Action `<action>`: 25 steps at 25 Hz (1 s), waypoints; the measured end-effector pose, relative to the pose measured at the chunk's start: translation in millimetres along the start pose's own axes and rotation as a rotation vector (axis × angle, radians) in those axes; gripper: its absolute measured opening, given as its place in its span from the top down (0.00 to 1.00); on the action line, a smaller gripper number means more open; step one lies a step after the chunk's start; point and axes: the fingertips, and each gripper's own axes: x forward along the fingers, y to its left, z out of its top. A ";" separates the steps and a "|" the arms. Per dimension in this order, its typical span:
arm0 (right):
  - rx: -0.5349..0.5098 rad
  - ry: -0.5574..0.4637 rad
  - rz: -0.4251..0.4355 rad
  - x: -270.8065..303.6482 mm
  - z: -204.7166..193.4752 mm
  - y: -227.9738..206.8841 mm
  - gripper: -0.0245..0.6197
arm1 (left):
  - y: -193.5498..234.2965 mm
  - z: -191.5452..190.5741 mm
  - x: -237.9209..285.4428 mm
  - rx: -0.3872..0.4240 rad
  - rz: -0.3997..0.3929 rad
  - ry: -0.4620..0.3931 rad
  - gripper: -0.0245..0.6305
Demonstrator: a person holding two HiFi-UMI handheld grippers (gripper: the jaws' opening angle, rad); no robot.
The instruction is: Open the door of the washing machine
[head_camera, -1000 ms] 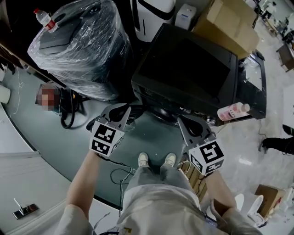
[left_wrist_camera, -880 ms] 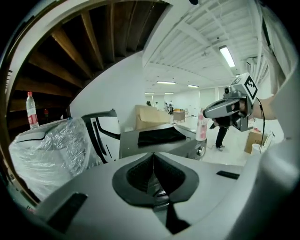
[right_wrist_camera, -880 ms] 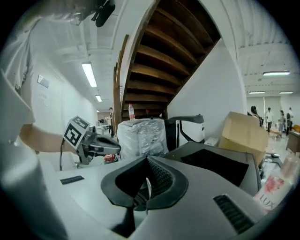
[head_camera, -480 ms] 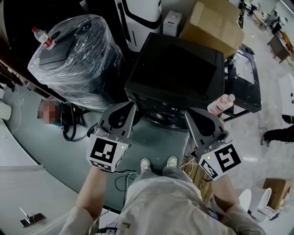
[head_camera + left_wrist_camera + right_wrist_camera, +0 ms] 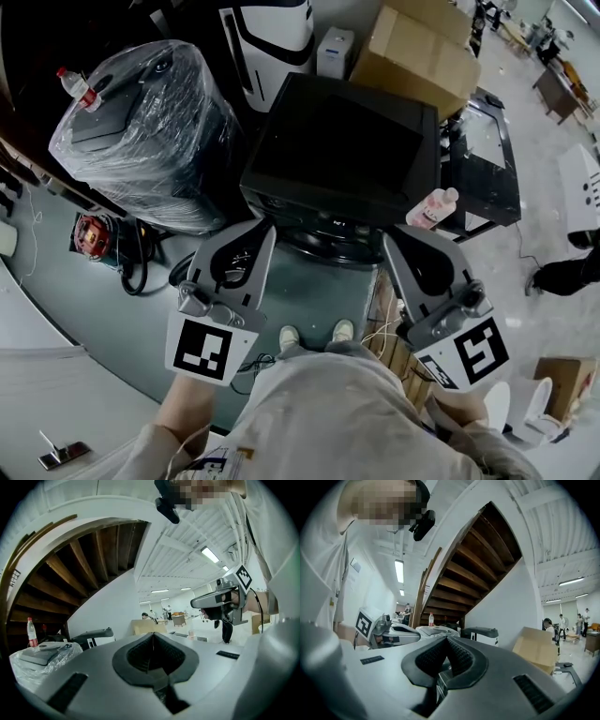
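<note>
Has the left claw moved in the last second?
Yes. The left claw has risen toward the camera, showing larger against the washing machine than before.

Wooden staircase [image 5: 478, 569], white walls [image 5: 506, 606], strip lights [image 5: 399, 570]

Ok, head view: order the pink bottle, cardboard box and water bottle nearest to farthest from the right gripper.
1. Pink bottle, just beyond the right gripper.
2. Cardboard box, at the back, upper right.
3. Water bottle, far left.
</note>
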 end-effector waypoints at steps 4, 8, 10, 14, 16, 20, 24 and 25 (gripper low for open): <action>-0.007 0.001 0.019 -0.9 0.9 0.7 0.92 | -3.7 4.4 -0.6 0.005 0.003 0.009 0.93; 0.001 0.007 0.031 0.1 -3.0 -0.6 0.92 | -5.9 10.0 1.3 0.006 0.006 -0.002 0.93; 0.003 0.013 0.031 -0.7 -4.6 -2.8 0.92 | -7.5 11.5 1.6 0.006 0.010 -0.003 0.93; 0.012 0.018 0.025 -3.3 -7.3 -5.7 0.92 | -9.0 10.4 0.4 -0.003 0.015 0.009 0.93; 0.016 0.020 0.025 -4.0 -9.9 -6.2 0.92 | -9.4 9.4 0.4 -0.002 0.017 0.014 0.93; 0.021 0.024 0.024 -6.6 -13.2 -7.0 0.92 | -11.2 9.2 1.0 -0.004 0.018 0.018 0.93; 0.023 0.026 0.030 -7.2 -14.8 -7.1 0.92 | -10.8 9.4 2.5 -0.032 0.020 0.020 0.93; 0.023 0.026 0.033 -7.3 -15.0 -7.2 0.92 | -10.9 9.6 3.0 -0.039 0.019 0.019 0.93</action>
